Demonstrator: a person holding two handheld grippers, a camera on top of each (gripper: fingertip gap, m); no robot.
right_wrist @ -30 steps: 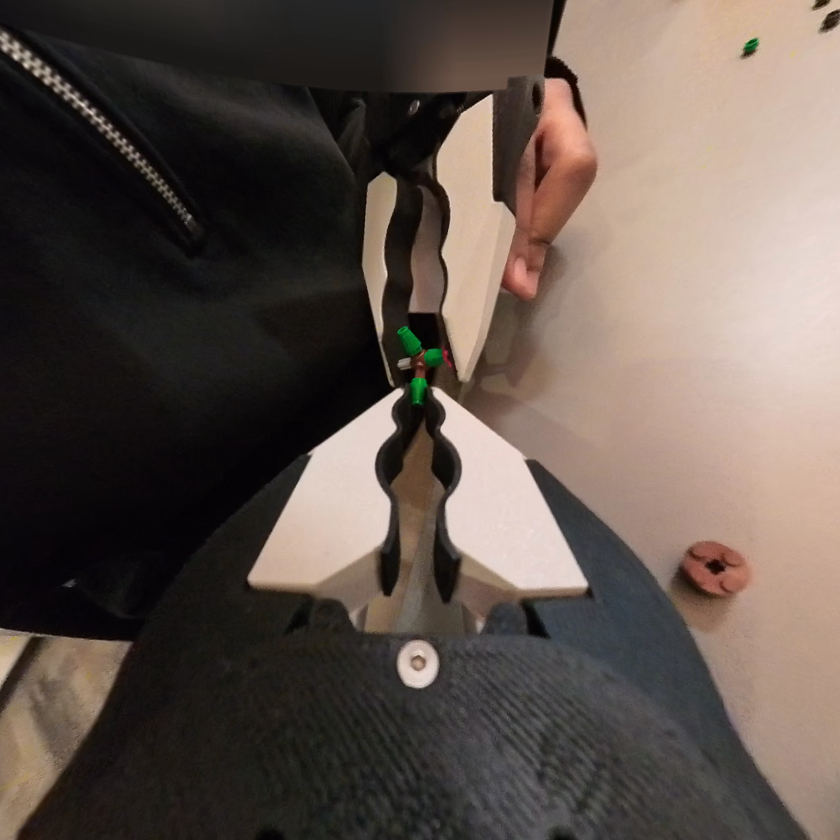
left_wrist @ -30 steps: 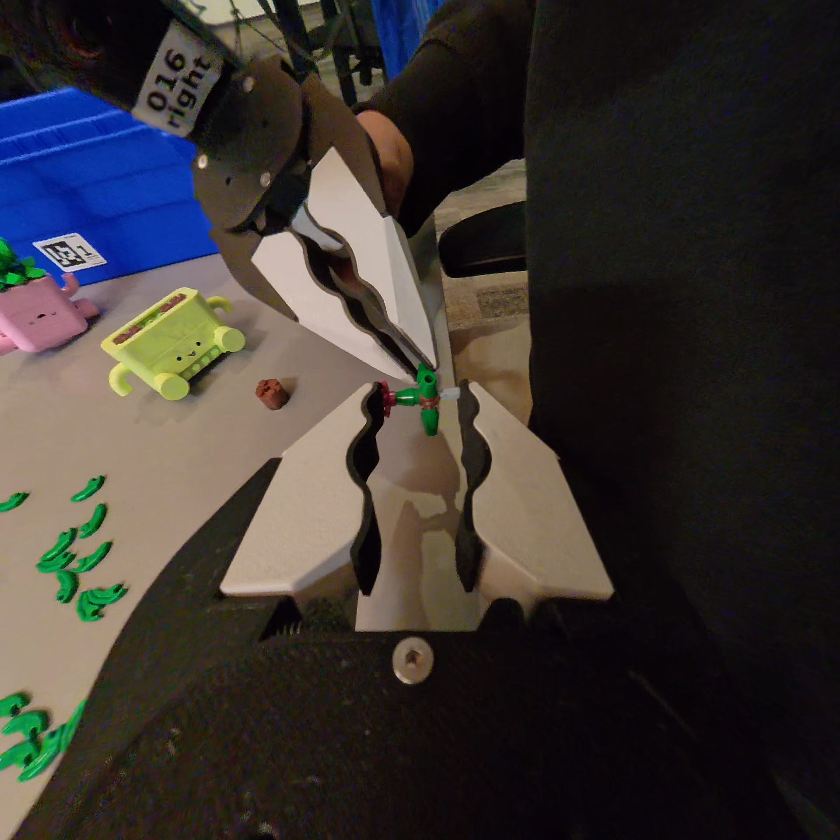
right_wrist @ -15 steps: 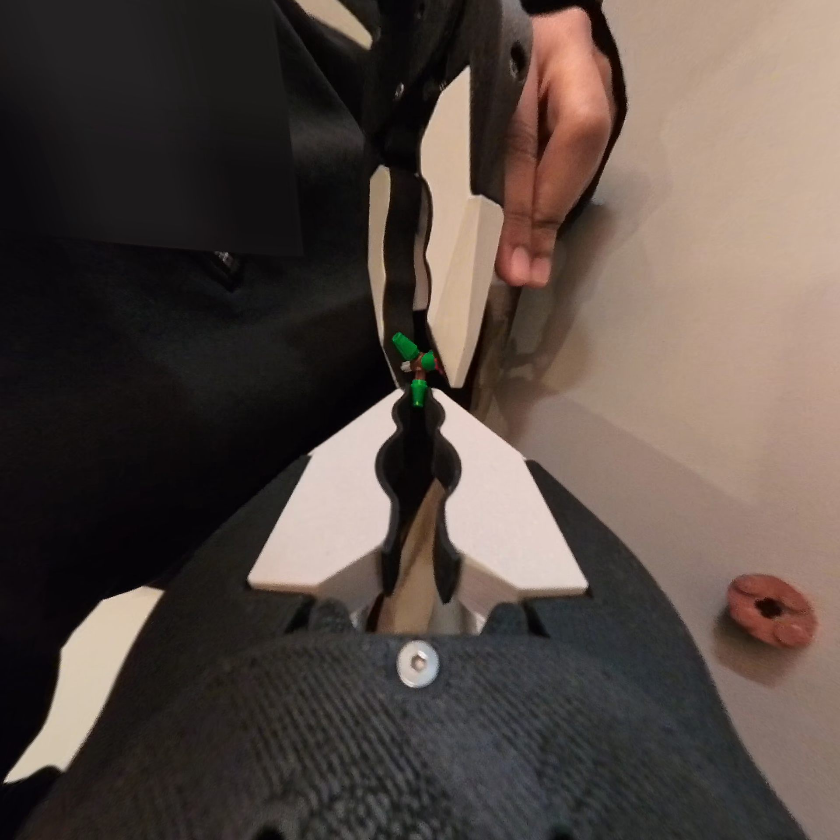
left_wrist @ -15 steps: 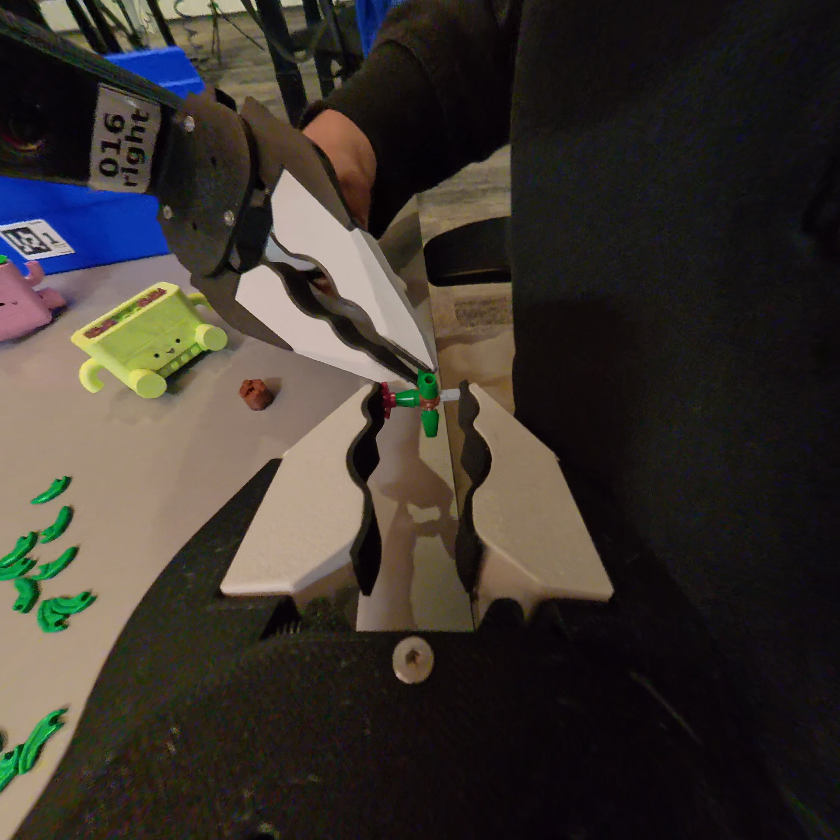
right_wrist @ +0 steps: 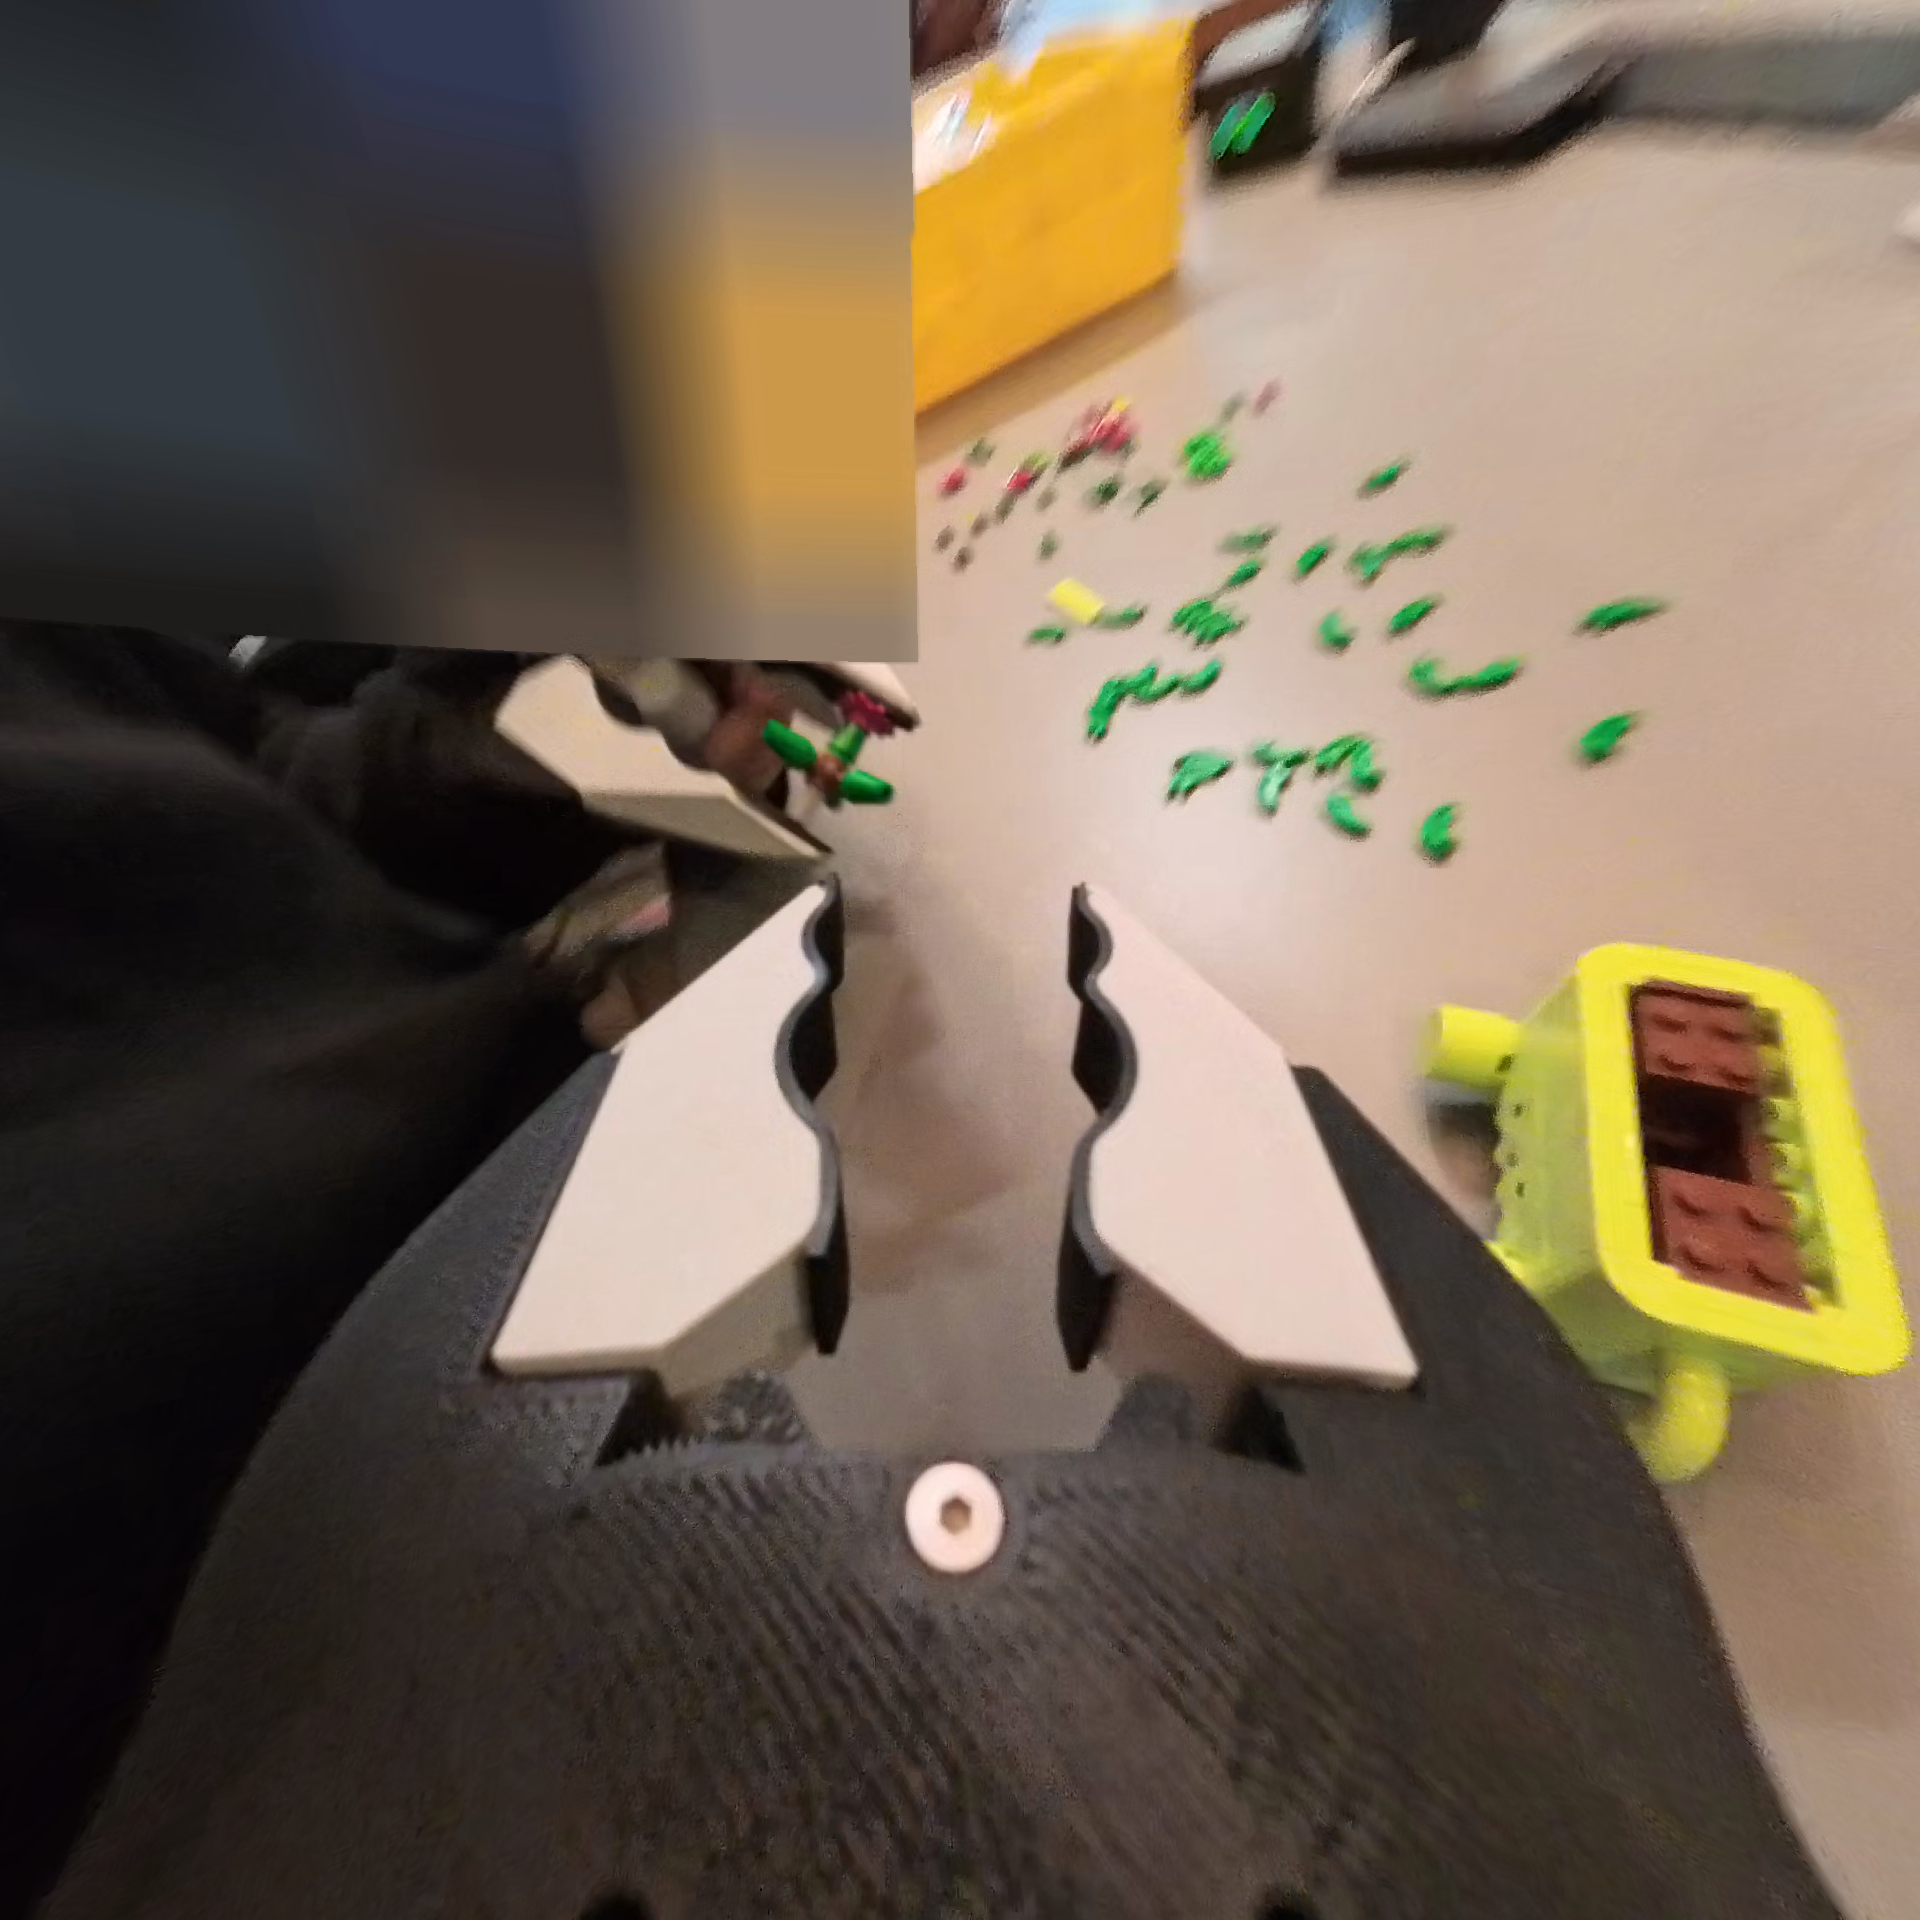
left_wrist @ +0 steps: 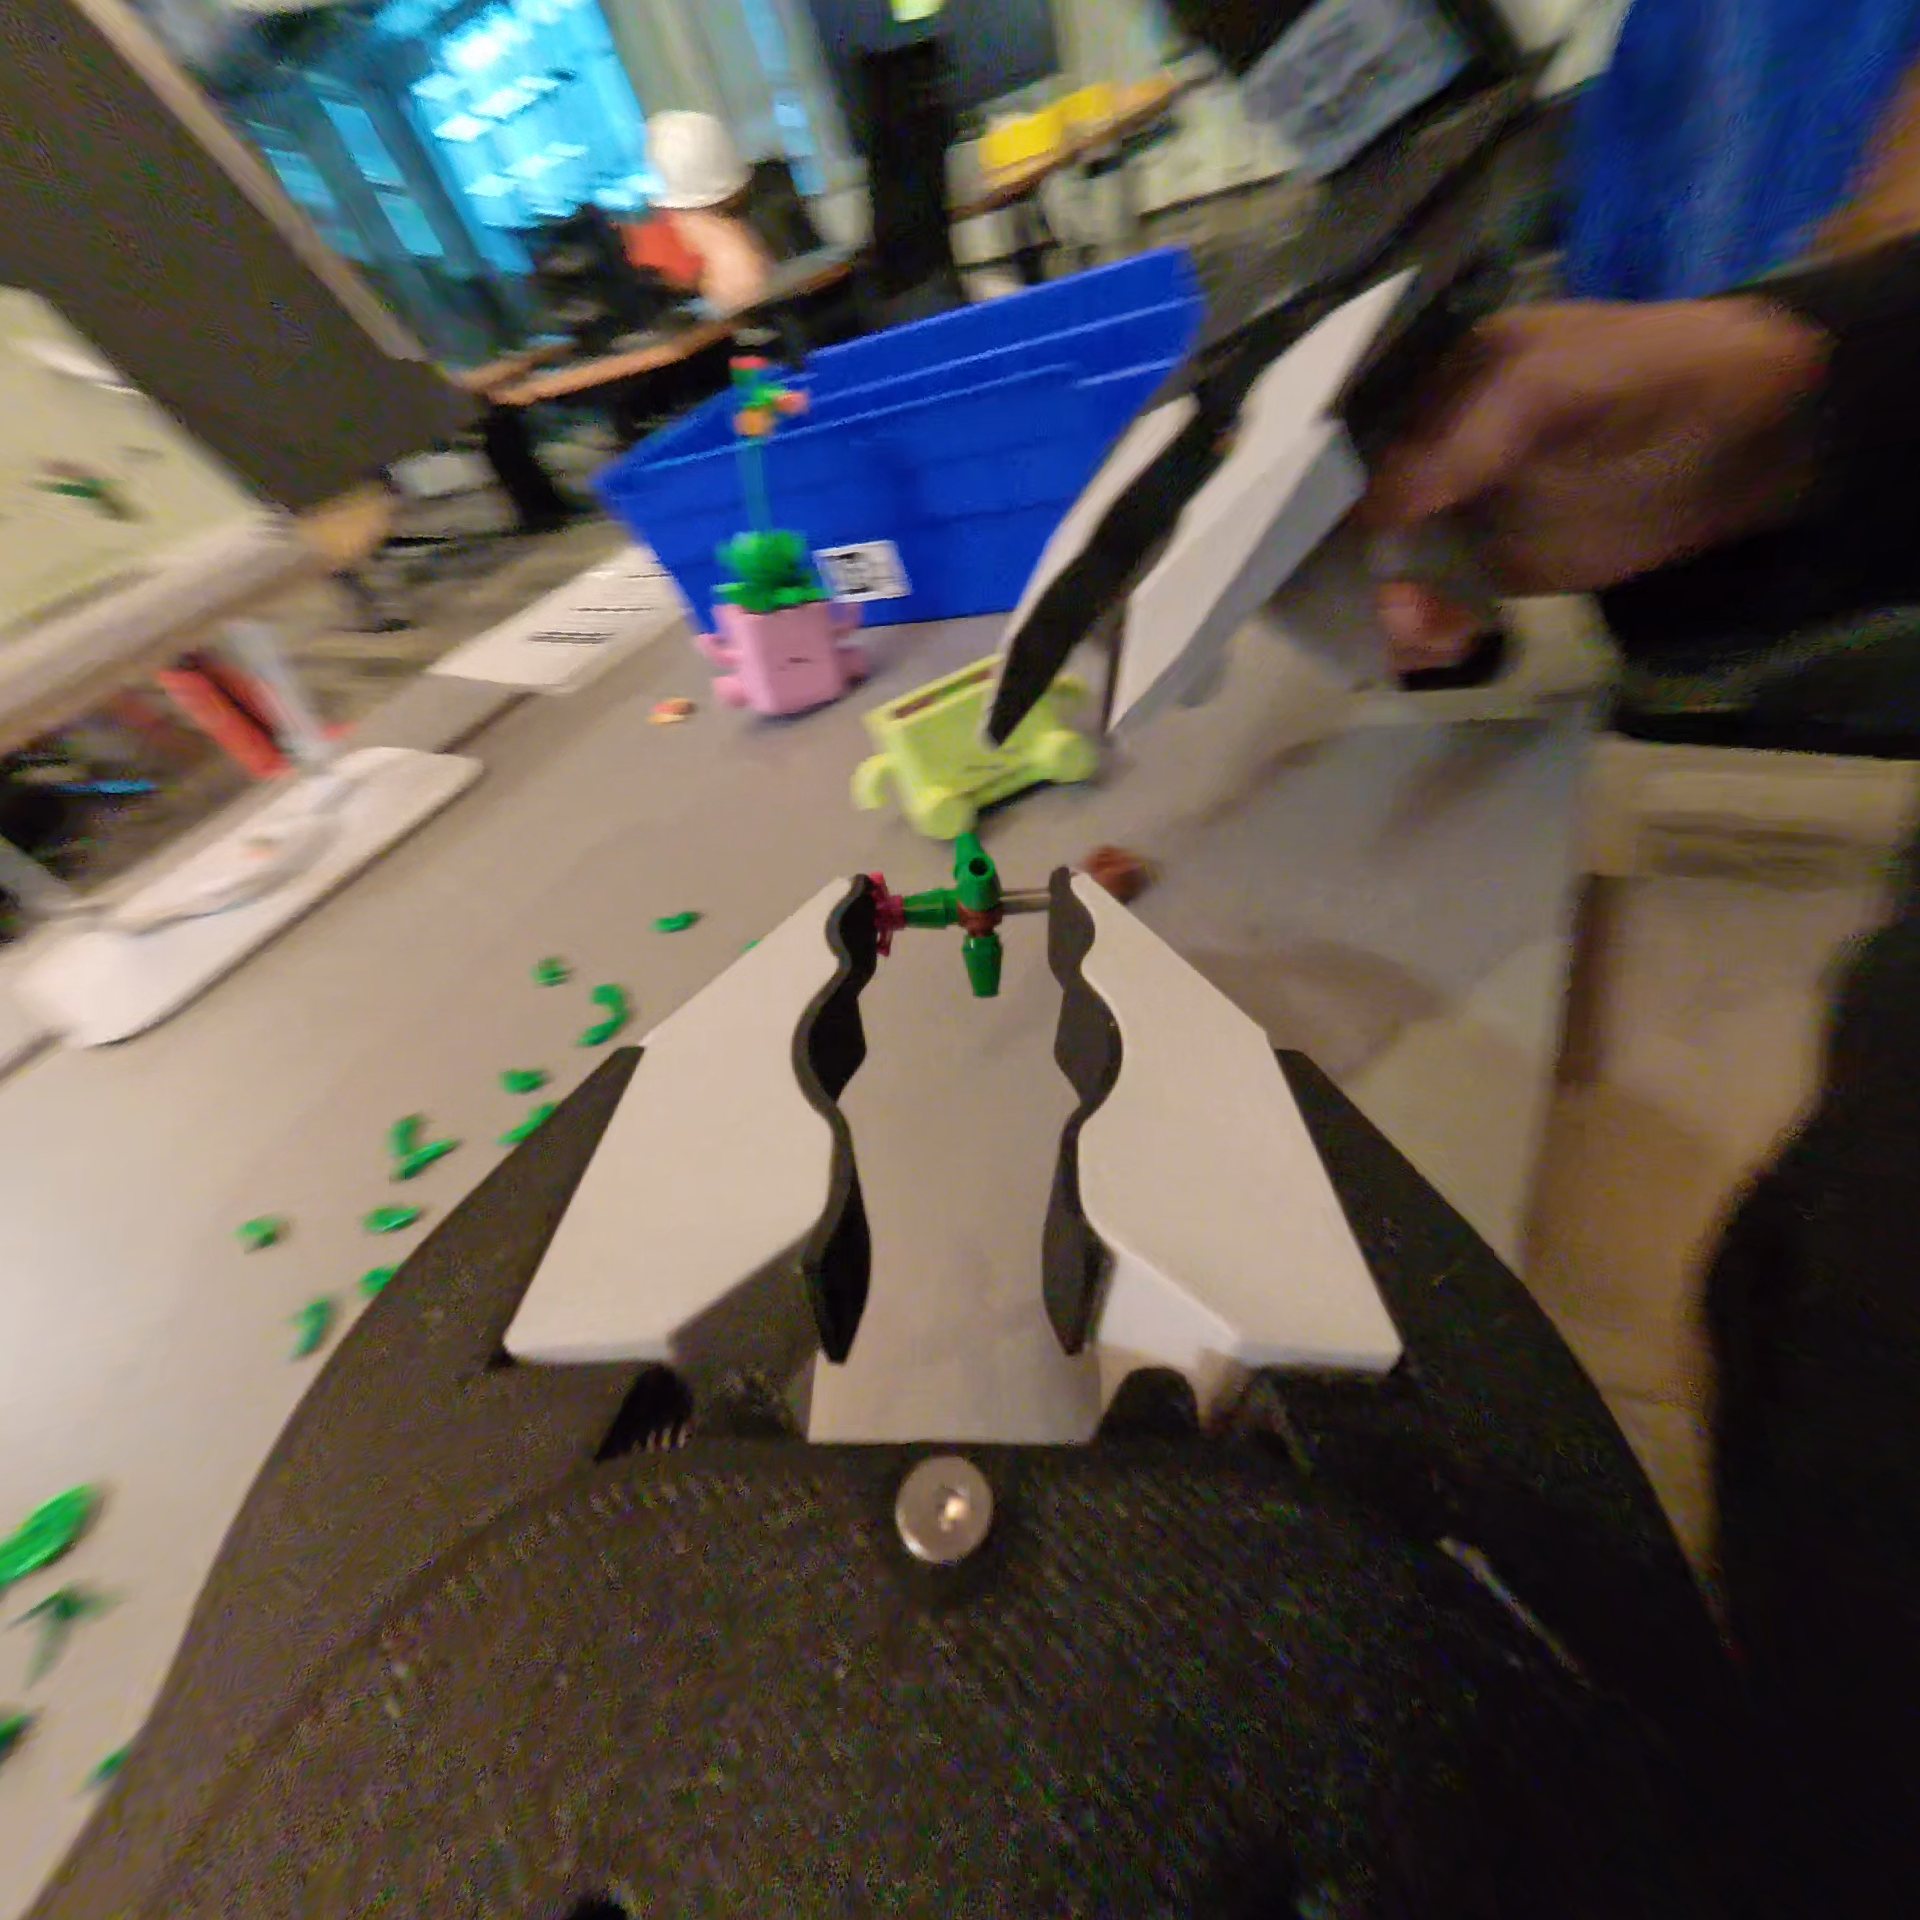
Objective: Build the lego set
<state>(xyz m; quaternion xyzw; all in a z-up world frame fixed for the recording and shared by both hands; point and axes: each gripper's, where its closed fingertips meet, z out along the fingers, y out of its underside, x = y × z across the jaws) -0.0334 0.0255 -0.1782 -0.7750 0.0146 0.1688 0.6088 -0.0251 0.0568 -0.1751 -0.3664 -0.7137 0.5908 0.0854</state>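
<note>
My left gripper [left_wrist: 961, 909] is shut on a small stem piece [left_wrist: 961, 914] with green branches, a brown hub and a magenta flower, clamped endwise between the fingertips above the grey table. It also shows in the right wrist view [right_wrist: 831, 753], held at the left. My right gripper [right_wrist: 954, 914] is open and empty; in the left wrist view it hangs at the upper right [left_wrist: 1049, 717], over the lime-green planter [left_wrist: 966, 753]. The planter with brown bricks inside lies at the right in the right wrist view [right_wrist: 1683, 1174]. A pink planter with a tall flower [left_wrist: 784, 644] stands farther back.
Several loose green leaf pieces lie scattered on the table [left_wrist: 416, 1143] [right_wrist: 1299, 675]. A small brown piece [left_wrist: 1112, 868] lies by my left fingertip. A blue bin [left_wrist: 935, 457] stands at the back, a yellow box [right_wrist: 1039, 208] far off. A person's dark clothing fills the right edge. The left gripper's tips are roughly 4 centimeters from the right gripper's.
My right gripper has let go of the stem piece, opened and pulled away toward the lime planter. My left gripper keeps the stem piece and has swung to face the table.
</note>
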